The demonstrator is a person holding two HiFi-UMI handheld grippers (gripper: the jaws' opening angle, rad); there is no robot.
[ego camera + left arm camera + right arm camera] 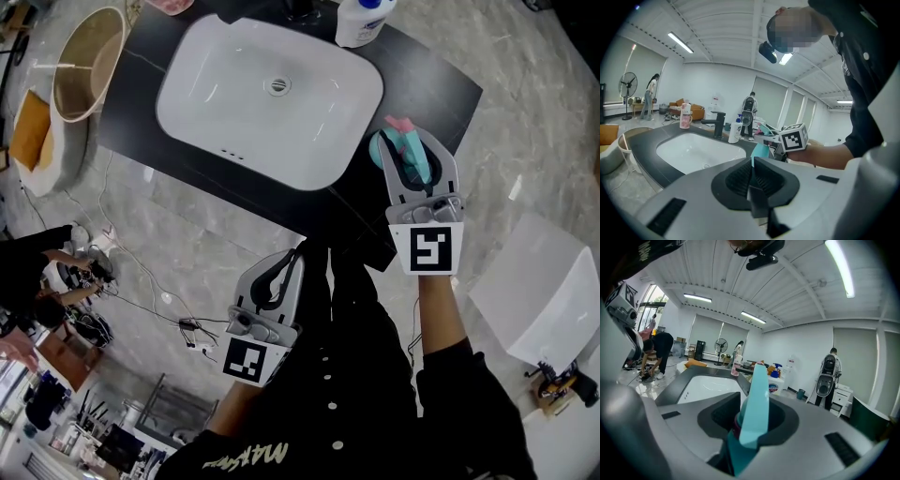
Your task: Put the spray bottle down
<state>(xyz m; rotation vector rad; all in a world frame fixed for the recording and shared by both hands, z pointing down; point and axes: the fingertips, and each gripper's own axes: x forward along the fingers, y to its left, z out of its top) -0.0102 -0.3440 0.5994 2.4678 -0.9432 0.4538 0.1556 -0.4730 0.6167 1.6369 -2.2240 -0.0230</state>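
Right claw [411, 148] clamps spray bottle [416, 163] over countertop [427, 86] edge, beside sink [360, 105].

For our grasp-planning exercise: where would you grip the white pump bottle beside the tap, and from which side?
Grip the white pump bottle around its straight body, below the blue pump, with the jaws level. It stands upright with the tap on its left, so come from its right or front.

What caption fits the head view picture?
Right gripper holds a teal spray bottle beside the white sink; left gripper shut, empty.
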